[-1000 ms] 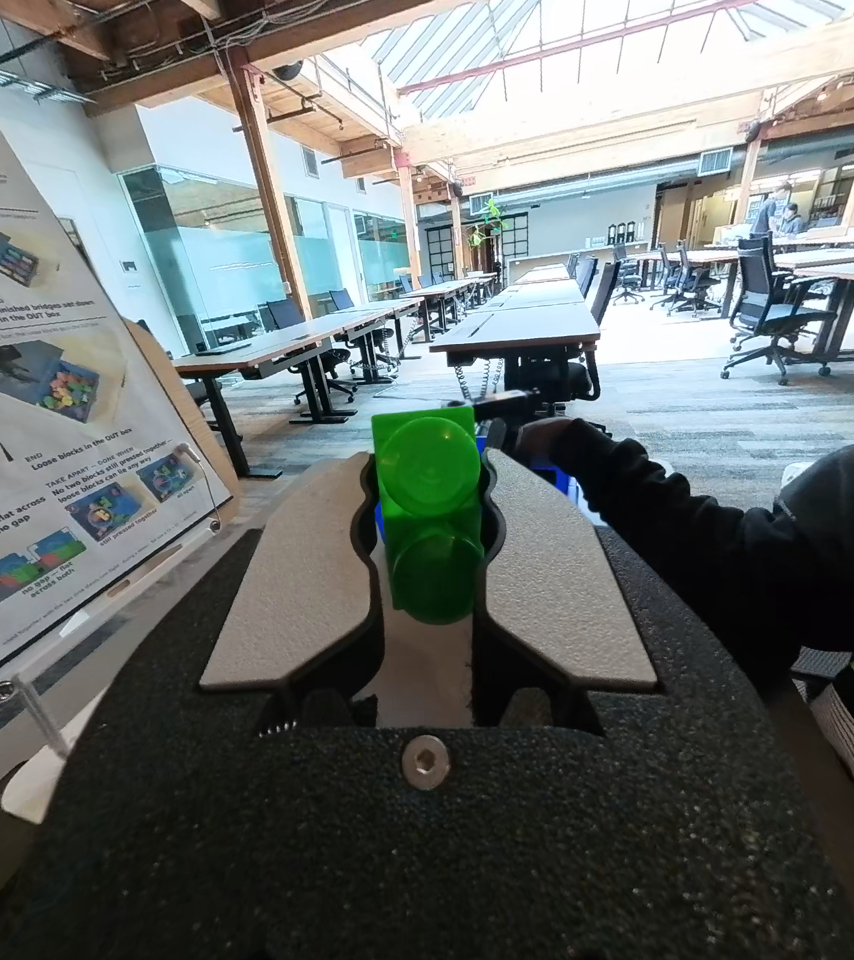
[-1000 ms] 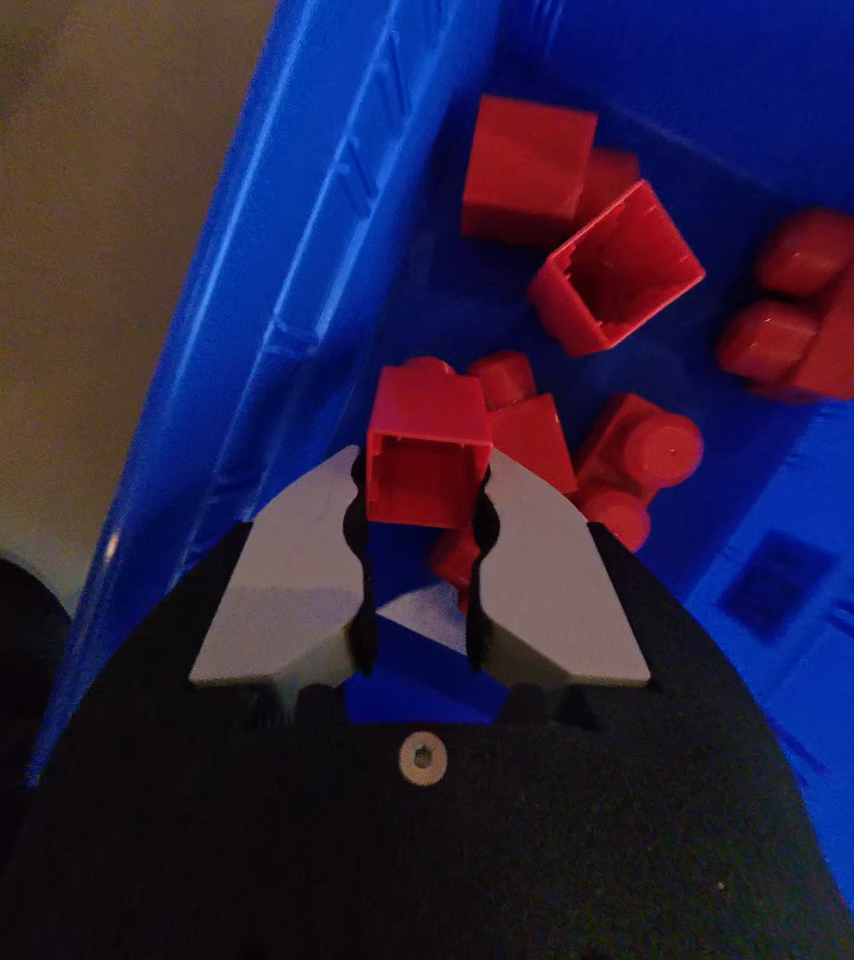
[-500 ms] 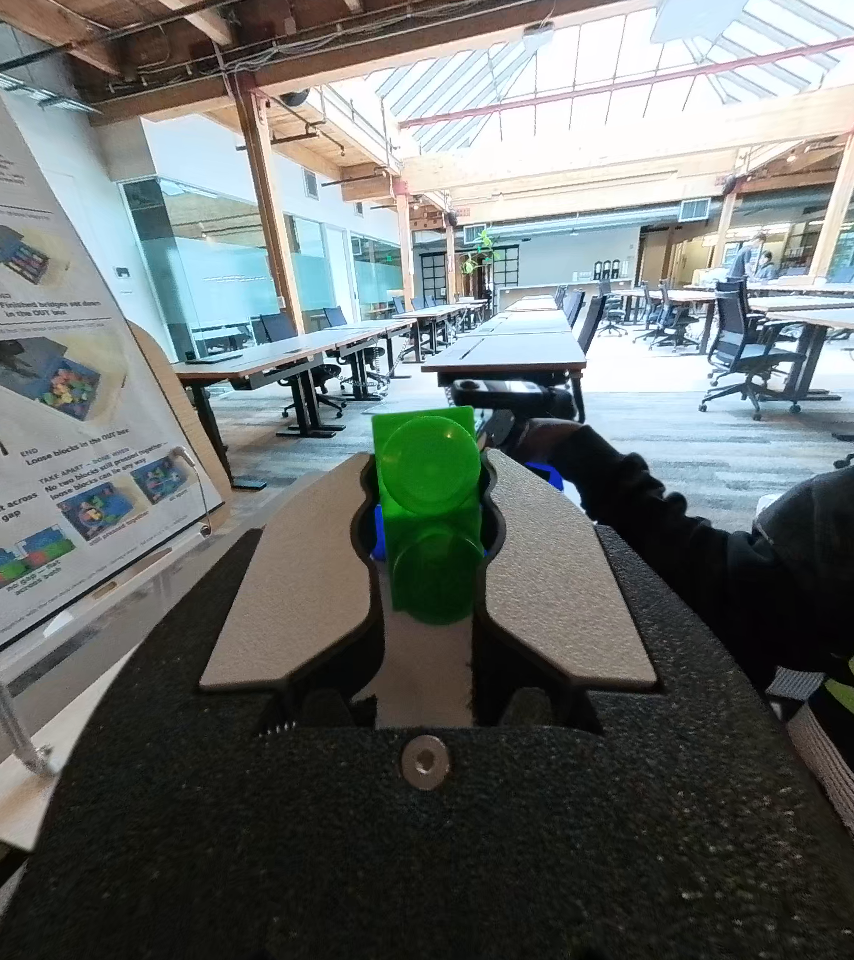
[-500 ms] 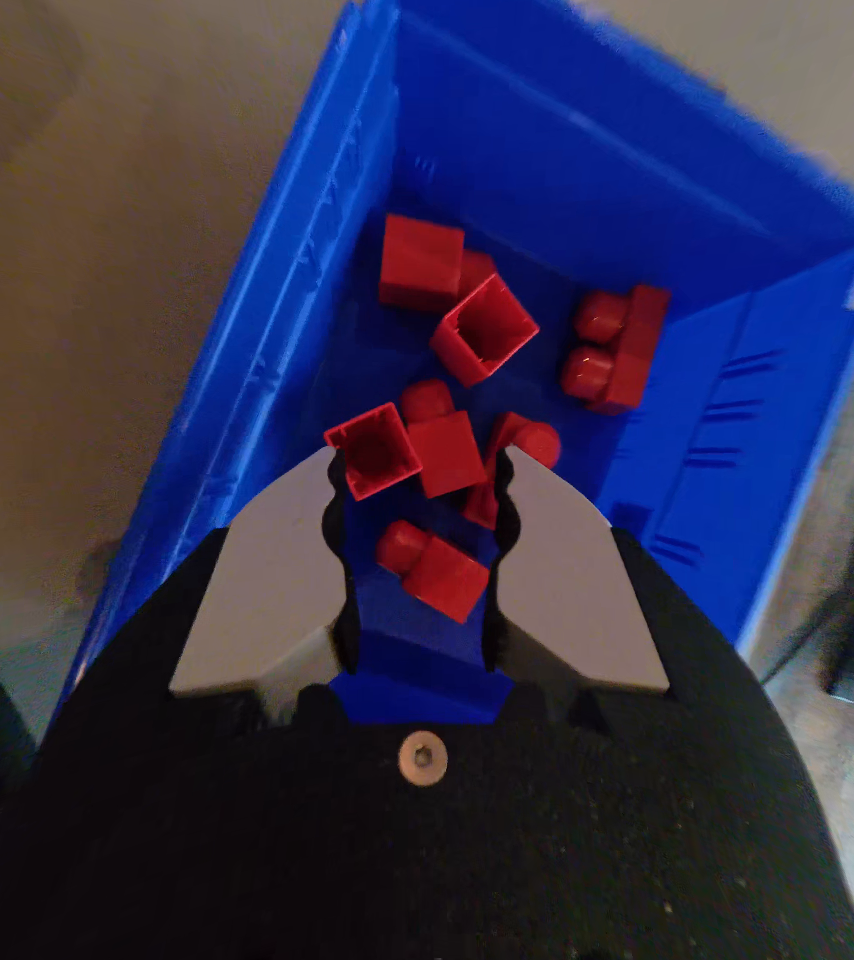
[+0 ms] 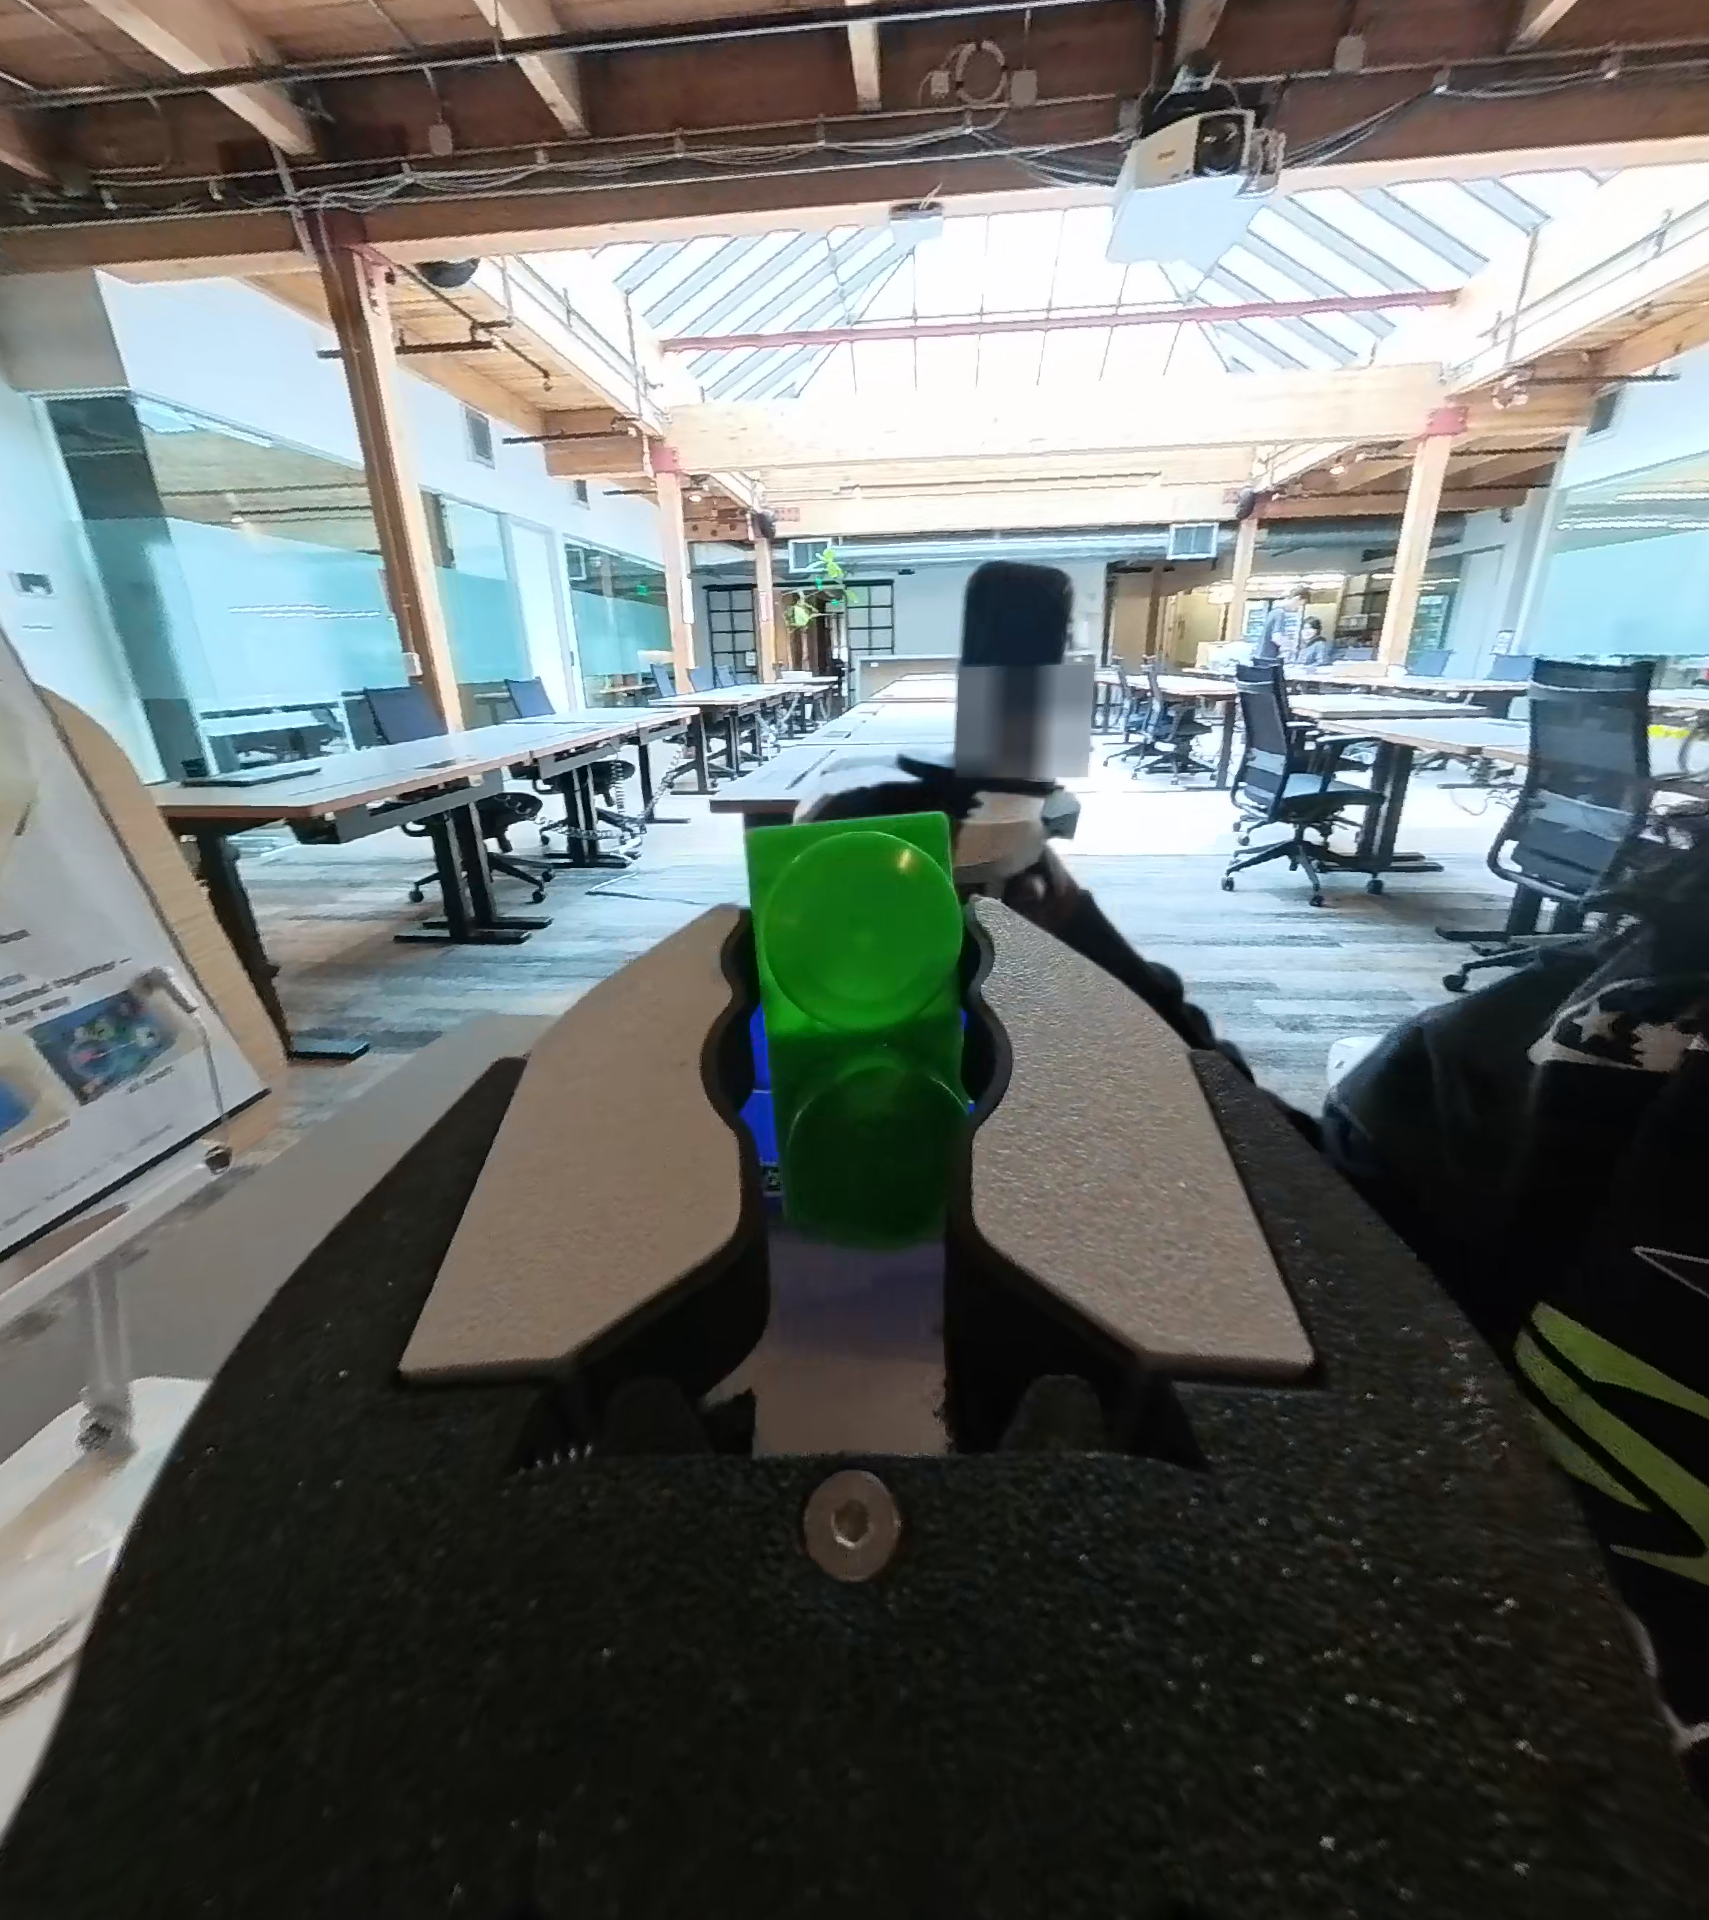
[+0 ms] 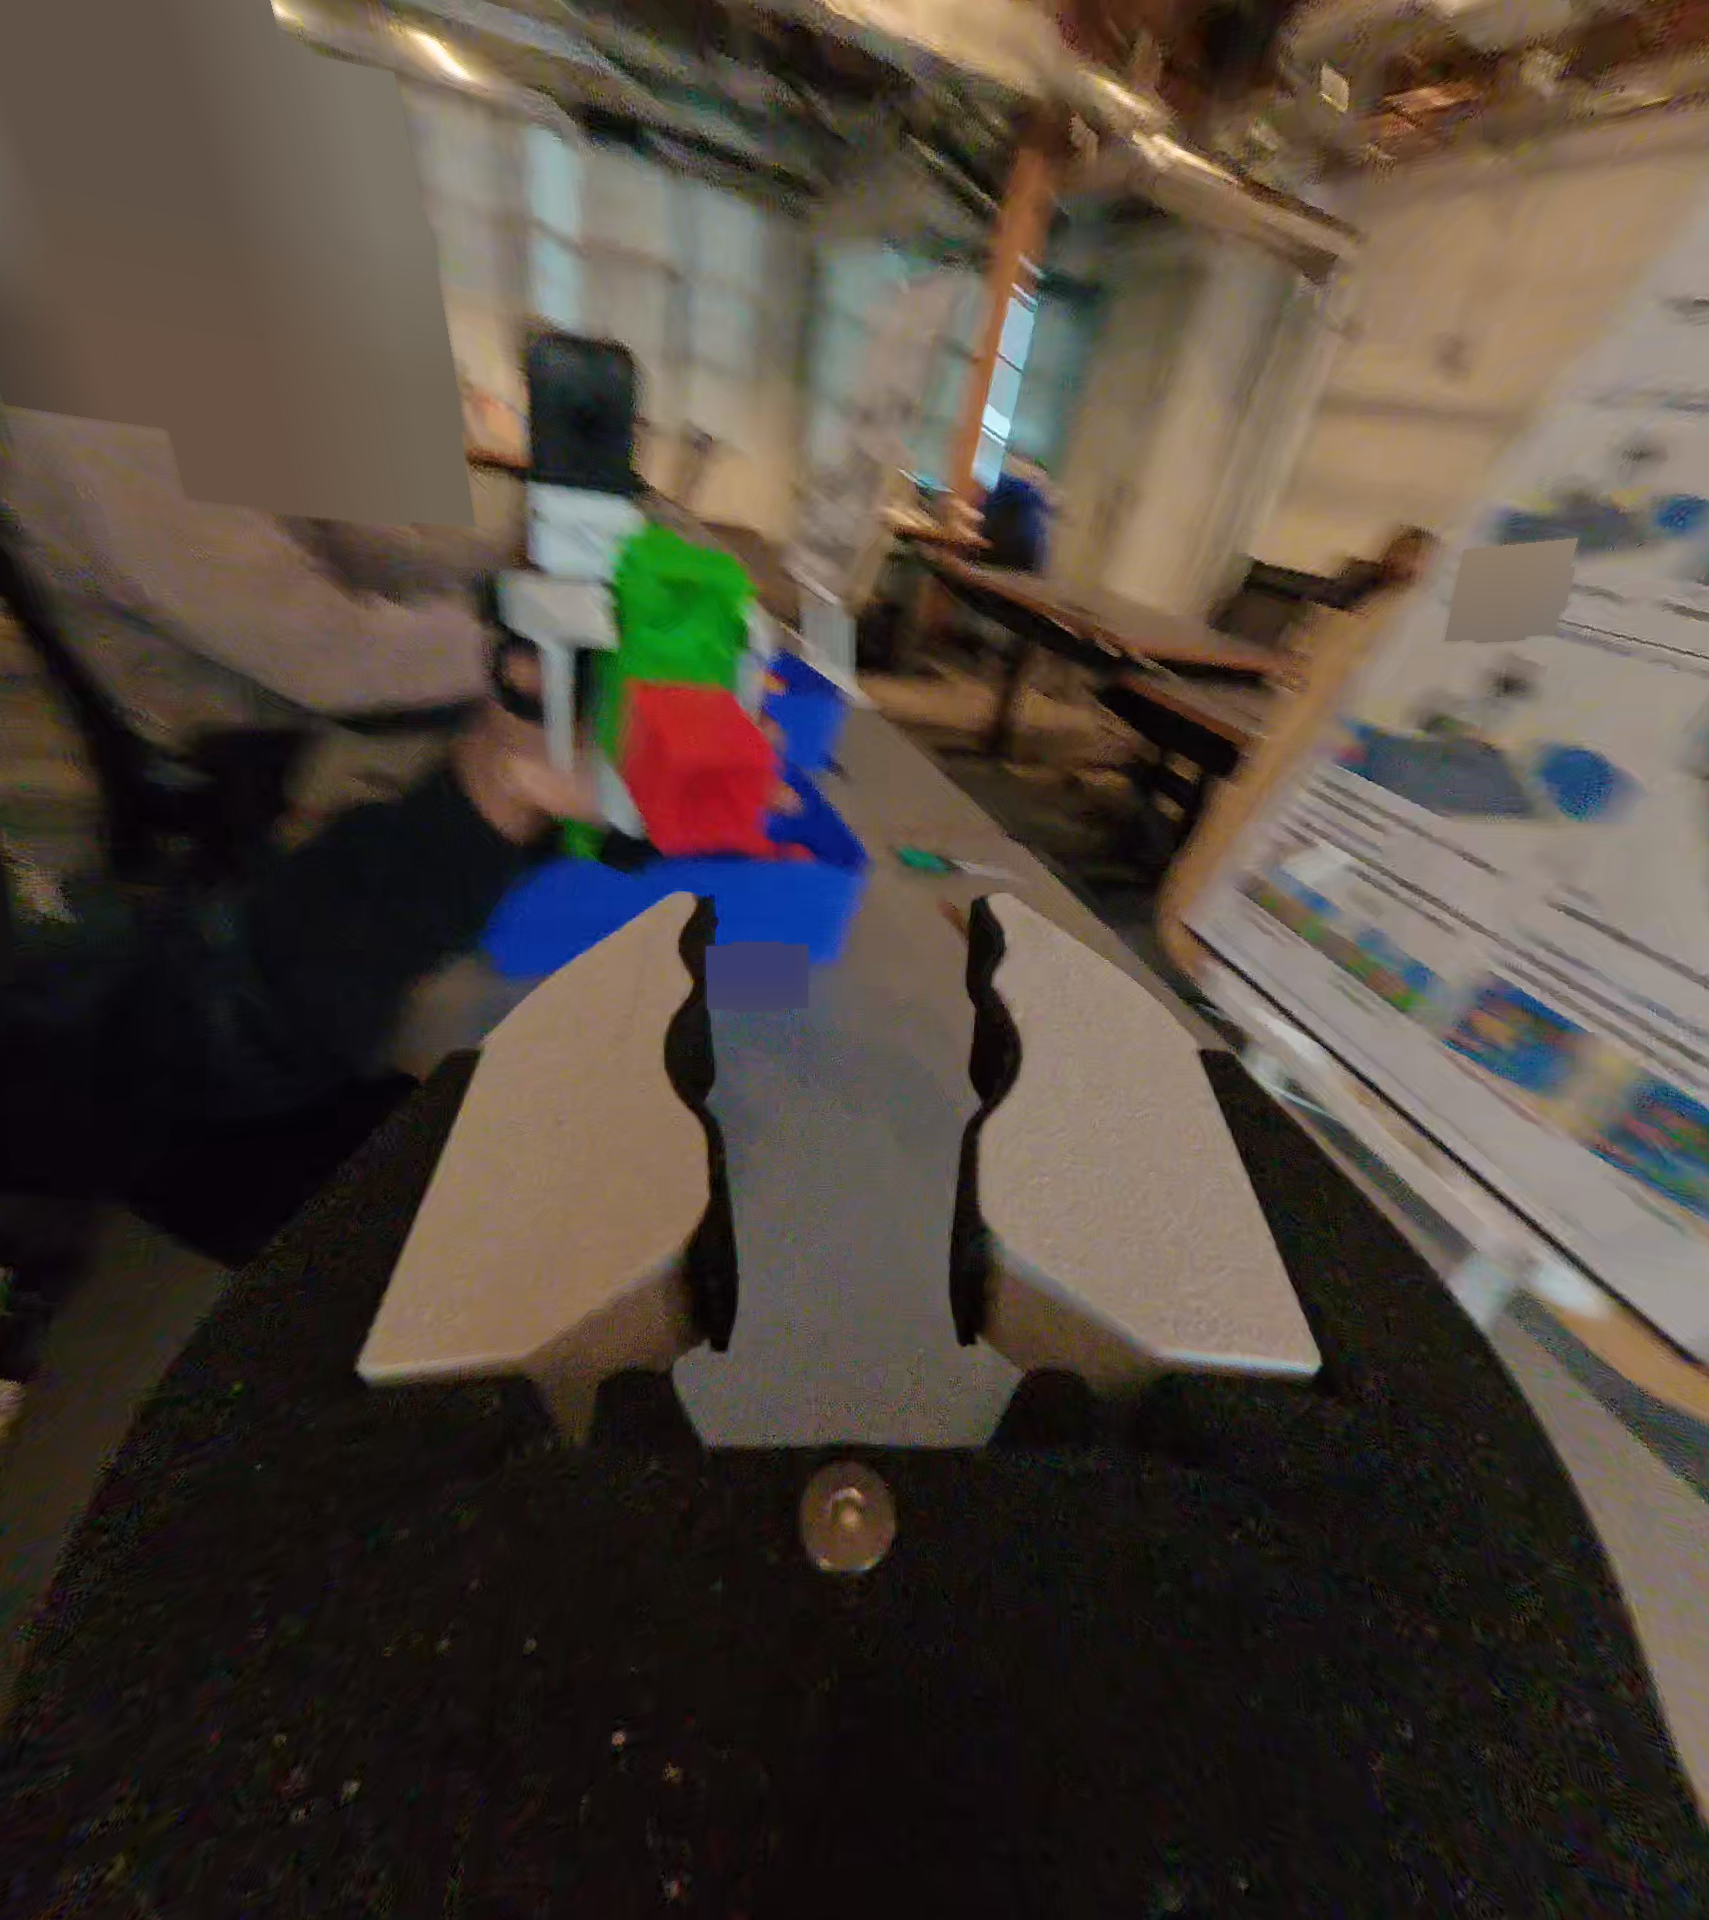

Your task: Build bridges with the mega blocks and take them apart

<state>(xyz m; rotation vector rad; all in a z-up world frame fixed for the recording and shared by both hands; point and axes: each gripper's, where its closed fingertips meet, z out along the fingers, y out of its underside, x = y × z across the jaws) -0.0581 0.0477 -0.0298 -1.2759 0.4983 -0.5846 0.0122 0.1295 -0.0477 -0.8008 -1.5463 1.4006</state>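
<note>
The blue bin (image 6: 788, 914) sat on the table (image 6: 860, 1164) ahead of the right gripper (image 6: 837, 1029), whose fingers stood apart with nothing between them. Beyond it the left gripper (image 5: 855, 1013) was closed on a green block (image 5: 855, 997), raised above the bin; the blurred right view showed a red block (image 6: 699, 774) joined beneath it. Pulling that red piece off looked risky: a skewed bite could twist the green block out of the left grip, or send the freed piece past the bin's rim onto the table.
</note>
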